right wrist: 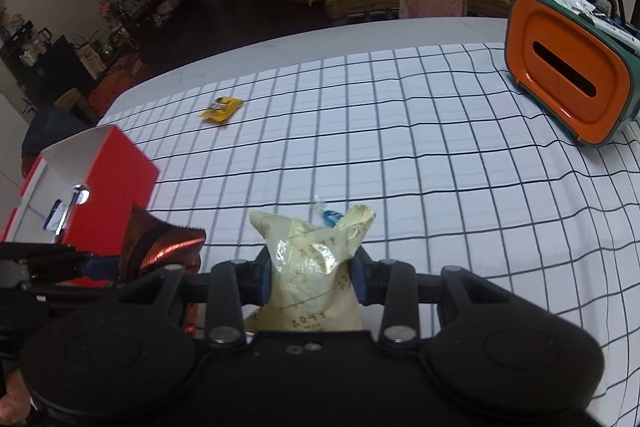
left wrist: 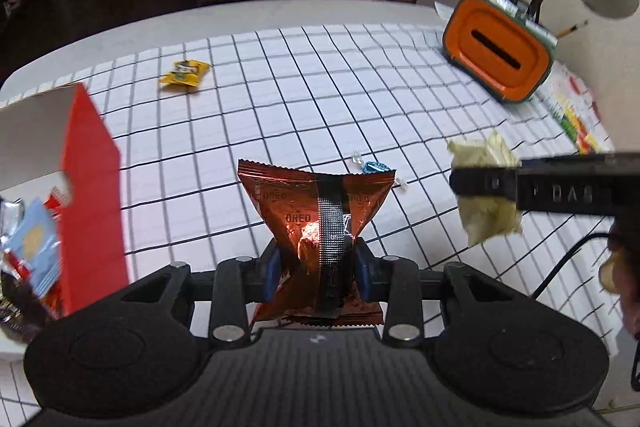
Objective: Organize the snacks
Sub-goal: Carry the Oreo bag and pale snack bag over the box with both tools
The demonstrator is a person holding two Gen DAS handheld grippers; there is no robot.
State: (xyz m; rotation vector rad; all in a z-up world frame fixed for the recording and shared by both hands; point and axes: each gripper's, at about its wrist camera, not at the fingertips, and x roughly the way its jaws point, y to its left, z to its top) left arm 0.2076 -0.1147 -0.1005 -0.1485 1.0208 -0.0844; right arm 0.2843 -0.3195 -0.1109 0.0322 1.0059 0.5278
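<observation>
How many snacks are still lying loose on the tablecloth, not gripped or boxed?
2. The yellow snack packet lies far out on the grid cloth, and the small blue-wrapped candy sits just beyond both held packets. Others may be hidden behind the tongs or the red box.

Open gridded tablecloth is lying ahead of both grippers, while the red box is blocking the left side, the orange holder the far right, and a yellow packet is lying mid-cloth.
</observation>
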